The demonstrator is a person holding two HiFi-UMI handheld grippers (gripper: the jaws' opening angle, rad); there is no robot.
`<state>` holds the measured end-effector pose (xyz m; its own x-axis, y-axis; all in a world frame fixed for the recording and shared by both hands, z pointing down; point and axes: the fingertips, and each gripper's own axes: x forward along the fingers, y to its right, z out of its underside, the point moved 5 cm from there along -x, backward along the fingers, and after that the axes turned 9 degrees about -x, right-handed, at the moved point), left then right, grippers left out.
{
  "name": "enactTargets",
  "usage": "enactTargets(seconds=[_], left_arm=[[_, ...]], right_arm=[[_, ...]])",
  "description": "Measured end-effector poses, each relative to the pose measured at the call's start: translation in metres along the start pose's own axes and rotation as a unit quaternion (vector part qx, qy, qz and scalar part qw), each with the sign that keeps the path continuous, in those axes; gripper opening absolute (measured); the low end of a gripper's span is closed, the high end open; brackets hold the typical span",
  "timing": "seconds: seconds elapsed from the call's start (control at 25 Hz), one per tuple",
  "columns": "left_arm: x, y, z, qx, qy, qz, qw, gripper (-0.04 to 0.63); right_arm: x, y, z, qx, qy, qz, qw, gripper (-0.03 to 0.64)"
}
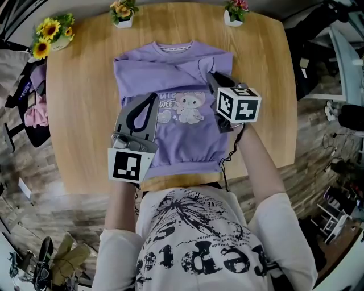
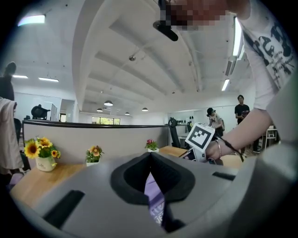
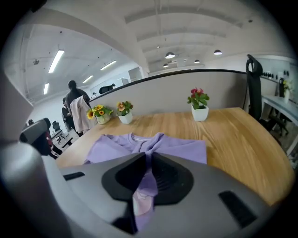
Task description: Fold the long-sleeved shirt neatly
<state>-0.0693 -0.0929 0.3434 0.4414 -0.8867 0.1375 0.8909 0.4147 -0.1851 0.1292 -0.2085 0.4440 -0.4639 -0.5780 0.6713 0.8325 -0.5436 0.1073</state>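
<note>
A purple long-sleeved shirt (image 1: 182, 136) with a cartoon print lies flat on the wooden table (image 1: 79, 113), collar at the far side and sleeves folded in over the chest. My left gripper (image 1: 152, 96) hovers over the shirt's left half, jaws shut. In the left gripper view (image 2: 150, 158) a strip of purple cloth shows in the slit behind the tips; whether it is pinched is unclear. My right gripper (image 1: 212, 77) is at the shirt's upper right. In the right gripper view (image 3: 148, 155) a ridge of the shirt (image 3: 186, 148) rises into the jaws, which are shut on it.
Three small flower pots stand along the table's far edge: sunflowers (image 1: 52, 34), an orange bunch (image 1: 123, 12) and a pink one (image 1: 236, 11). Bare wood lies left and right of the shirt. The person's torso is at the near edge. Chairs and clutter surround the table.
</note>
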Motion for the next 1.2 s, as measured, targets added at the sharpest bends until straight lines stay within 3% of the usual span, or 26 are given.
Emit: enactTargets(seconds=[0.28,0.44,0.52,0.68,1.2], left_arm=[[0.019,0.015,0.021,-0.010,-0.025,-0.005,0.9996,0.005],[0.022,0.023,0.029,-0.017,-0.033,-0.012,0.9992,0.005],[0.021,0.027,0.030,-0.017,-0.036,-0.016,0.9991,0.005],[0.013,0.037,0.027,-0.014,-0.032,-0.025,0.9991,0.004],[-0.073,0.080,0.019,-0.011,-0.026,-0.071,0.9971,0.005]], right_arm=[[0.030,0.037,0.054,0.046,-0.051,0.034,0.997,0.065],[0.032,0.049,0.062,0.044,-0.050,0.054,0.996,0.217],[0.025,0.054,0.057,0.039,-0.030,0.054,0.997,0.313],[0.001,0.052,0.045,0.017,0.010,0.040,0.999,0.433],[-0.110,-0.012,0.068,-0.062,0.037,-0.022,0.997,0.434]])
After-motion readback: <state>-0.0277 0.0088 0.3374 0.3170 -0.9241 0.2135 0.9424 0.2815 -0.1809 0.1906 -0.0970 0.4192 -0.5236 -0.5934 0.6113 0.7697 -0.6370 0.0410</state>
